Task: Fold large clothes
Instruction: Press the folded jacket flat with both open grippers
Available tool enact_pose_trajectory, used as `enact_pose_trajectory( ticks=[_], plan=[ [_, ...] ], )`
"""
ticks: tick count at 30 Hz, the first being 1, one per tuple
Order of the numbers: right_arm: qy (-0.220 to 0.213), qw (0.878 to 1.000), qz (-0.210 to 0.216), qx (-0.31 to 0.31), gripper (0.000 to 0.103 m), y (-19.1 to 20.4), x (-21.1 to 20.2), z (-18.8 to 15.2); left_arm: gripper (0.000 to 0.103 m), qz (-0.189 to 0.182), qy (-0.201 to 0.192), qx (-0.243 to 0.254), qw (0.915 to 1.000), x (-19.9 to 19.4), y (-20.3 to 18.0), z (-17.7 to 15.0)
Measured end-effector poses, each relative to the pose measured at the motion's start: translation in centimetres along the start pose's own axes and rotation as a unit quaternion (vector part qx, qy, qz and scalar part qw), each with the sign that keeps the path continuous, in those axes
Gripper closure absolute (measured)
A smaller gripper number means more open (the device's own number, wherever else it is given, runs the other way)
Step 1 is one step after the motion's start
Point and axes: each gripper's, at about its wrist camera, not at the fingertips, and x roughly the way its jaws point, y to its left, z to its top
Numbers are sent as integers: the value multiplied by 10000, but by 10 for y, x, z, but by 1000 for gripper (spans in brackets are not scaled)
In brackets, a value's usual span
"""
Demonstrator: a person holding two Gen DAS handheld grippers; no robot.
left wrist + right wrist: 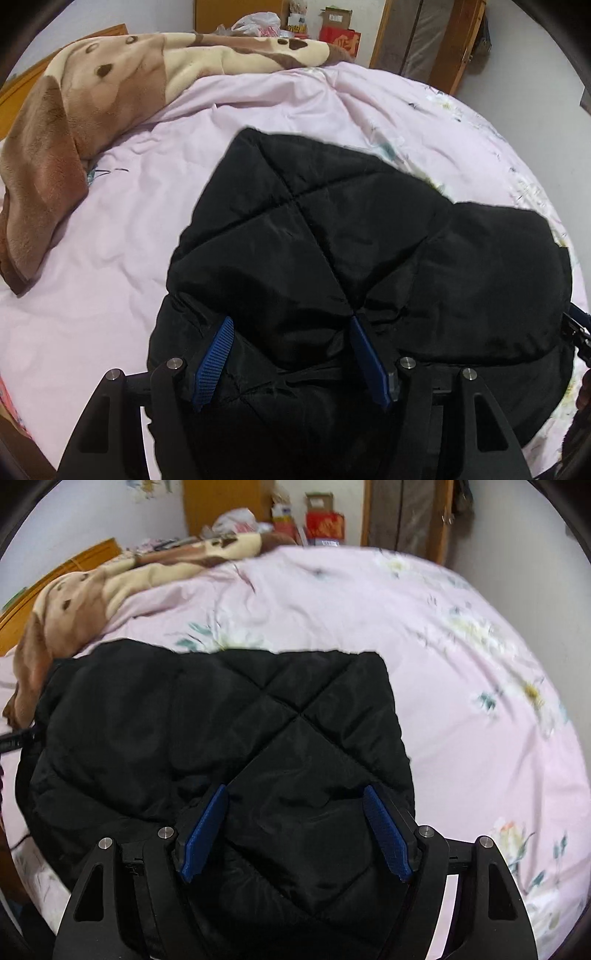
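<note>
A black quilted jacket (pixel 332 240) (pixel 221 720) lies folded into a puffy bundle on a pink floral bed sheet (pixel 147 221) (pixel 480 720). My left gripper (pixel 291 319) points down over the near edge of the jacket. Its blue pads (pixel 216 362) stand apart, and a bulge of black fabric rises between them without being pinched. My right gripper (pixel 294 787) hangs over the jacket's right part. Its blue pads (pixel 388 834) are spread wide above the quilted cloth and hold nothing. The near hem is hidden under both gripper bodies.
A brown and cream fleece blanket (pixel 74 110) (pixel 92 602) is heaped along the far left of the bed. Behind it are a wooden headboard (pixel 85 557), a plastic bag (pixel 258 24), a red box (pixel 340 37) and a door (pixel 424 37).
</note>
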Motion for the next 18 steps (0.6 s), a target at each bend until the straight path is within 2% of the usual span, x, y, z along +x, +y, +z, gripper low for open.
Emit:
enact_pose_trajectory(
  ticks=[4, 11, 15, 18],
  plan=[
    [394, 9991, 67, 157, 27, -8, 20, -2, 36, -9, 45, -86, 10000, 11, 3, -2],
    [645, 9975, -82, 273, 26, -8, 17, -1, 36, 177, 178, -203, 9995, 3, 0, -1],
    [61, 9993, -200, 318, 26, -1, -23, -4, 36, 130, -18, -364, 9993, -26, 0, -9],
    [-177, 9989, -173, 396, 26, 4, -51, -9, 36, 19, -215, -534, 9983, -55, 0, -19]
  ],
)
